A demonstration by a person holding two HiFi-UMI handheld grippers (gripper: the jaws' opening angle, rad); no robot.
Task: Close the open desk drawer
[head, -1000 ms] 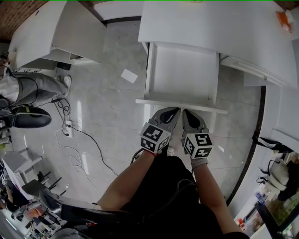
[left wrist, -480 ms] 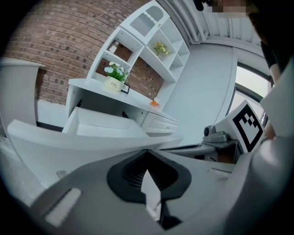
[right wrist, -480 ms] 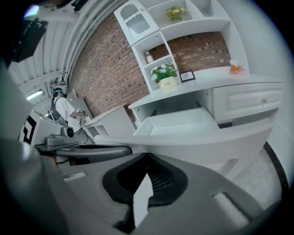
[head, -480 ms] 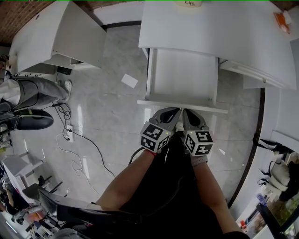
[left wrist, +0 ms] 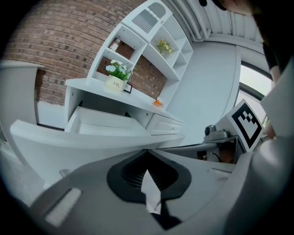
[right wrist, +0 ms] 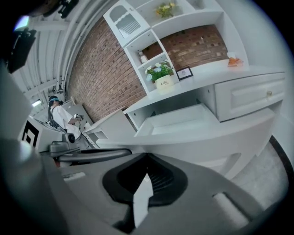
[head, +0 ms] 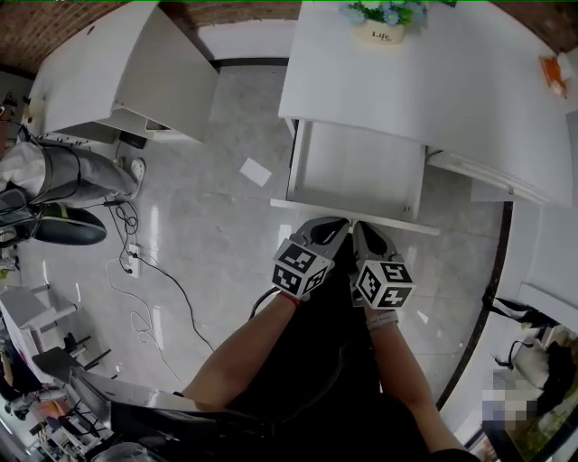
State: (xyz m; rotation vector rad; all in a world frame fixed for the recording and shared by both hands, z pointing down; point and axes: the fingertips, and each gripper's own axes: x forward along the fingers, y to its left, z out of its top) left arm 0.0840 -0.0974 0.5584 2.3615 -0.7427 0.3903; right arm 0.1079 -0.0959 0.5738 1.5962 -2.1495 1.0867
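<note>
The white desk [head: 452,81] has its drawer [head: 357,167] pulled out toward me; inside it looks empty. Both grippers rest side by side against the drawer's front panel [head: 397,221]: my left gripper [head: 327,227] at the panel's middle, my right gripper [head: 366,231] just right of it. Each is shut with nothing between its jaws. In the left gripper view the left gripper [left wrist: 148,156] sits just under the front panel [left wrist: 82,142]. In the right gripper view the right gripper [right wrist: 147,160] meets the front panel [right wrist: 216,137] the same way.
A flower pot [head: 384,23] stands on the desk top. A second, shut drawer [right wrist: 250,96] sits to the right of the open one. Another white desk [head: 126,72] is at left, with a seated person [head: 54,167], a floor cable [head: 153,271] and a paper sheet [head: 256,171].
The drawer has slid further in under the desk, so less of its inside shows. Both grippers have moved forward with the front panel, still shut.
</note>
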